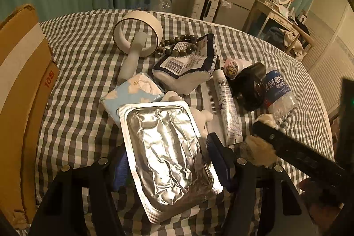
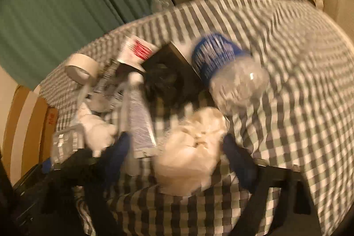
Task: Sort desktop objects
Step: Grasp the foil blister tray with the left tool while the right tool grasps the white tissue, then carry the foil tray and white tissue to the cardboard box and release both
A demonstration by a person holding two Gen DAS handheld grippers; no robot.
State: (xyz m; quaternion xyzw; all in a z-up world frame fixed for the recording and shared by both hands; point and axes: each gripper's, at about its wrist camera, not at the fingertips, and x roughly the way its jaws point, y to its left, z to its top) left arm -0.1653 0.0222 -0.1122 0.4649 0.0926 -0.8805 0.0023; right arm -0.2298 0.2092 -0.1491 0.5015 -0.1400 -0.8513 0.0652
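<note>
We see the left gripper (image 1: 170, 166) low at 6 o'clock in its own view, jaws partly closed on the foil pack (image 1: 168, 154), one pad on each long edge, so it looks gripped. The pack lies tilted over the checked cloth (image 1: 84, 54), its far end at 12 o'clock touching the tissue pack (image 1: 132, 92). Beyond that at 12: tape roll (image 1: 138, 33) with a white handle (image 1: 133, 59) through it, beads (image 1: 181, 45) and a pouch (image 1: 188, 65) at 1. The tube (image 1: 227, 107) runs at 2 o'clock, the bottle (image 1: 278, 92) further right. Cardboard box (image 1: 20, 85) at 9.

The right view is blurred. The right gripper (image 2: 174, 154) has its jaws about half open with the cream wad (image 2: 192, 147) between them; both blue pads sit at its sides, but we cannot tell if they press it. The bottle (image 2: 230, 72) lies just past the wad at 1 o'clock.
</note>
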